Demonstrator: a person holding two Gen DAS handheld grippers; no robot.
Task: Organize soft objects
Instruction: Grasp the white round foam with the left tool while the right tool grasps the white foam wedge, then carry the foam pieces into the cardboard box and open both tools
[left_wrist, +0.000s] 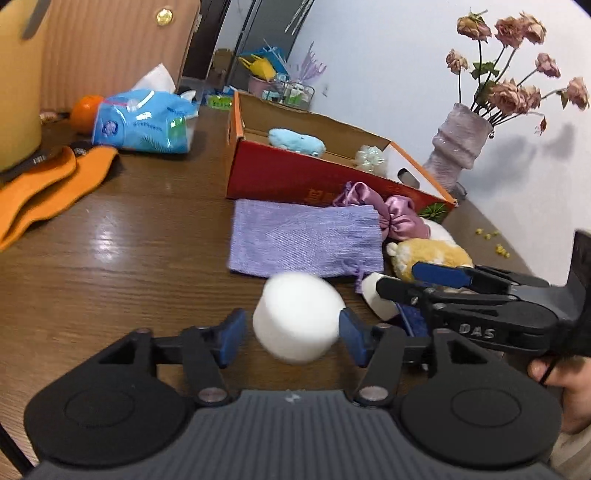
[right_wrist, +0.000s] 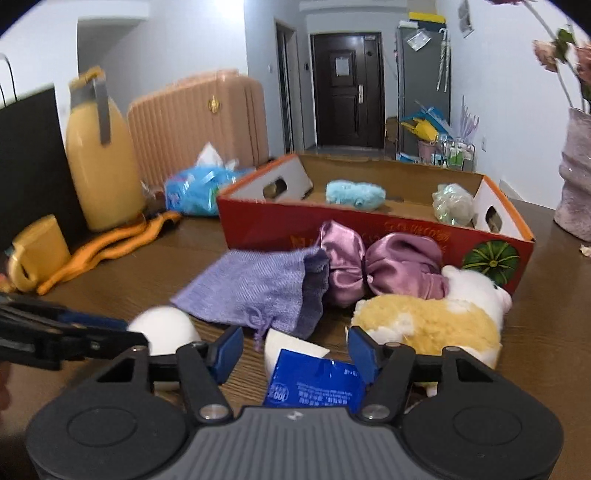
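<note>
Left wrist: left gripper (left_wrist: 291, 334) astride white sponge (left_wrist: 299, 317), right pad touching, left apart, not clamped, blue plush (left_wrist: 297, 142) already in box (left_wrist: 295, 177); right wrist: right gripper (right_wrist: 293, 350) released over blue packet (right_wrist: 314, 384), pouch (right_wrist: 255, 291), hamster (right_wrist: 428, 321) before box.

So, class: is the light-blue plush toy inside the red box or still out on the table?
Inside: the light-blue plush toy lies on the floor of the red box.
</note>
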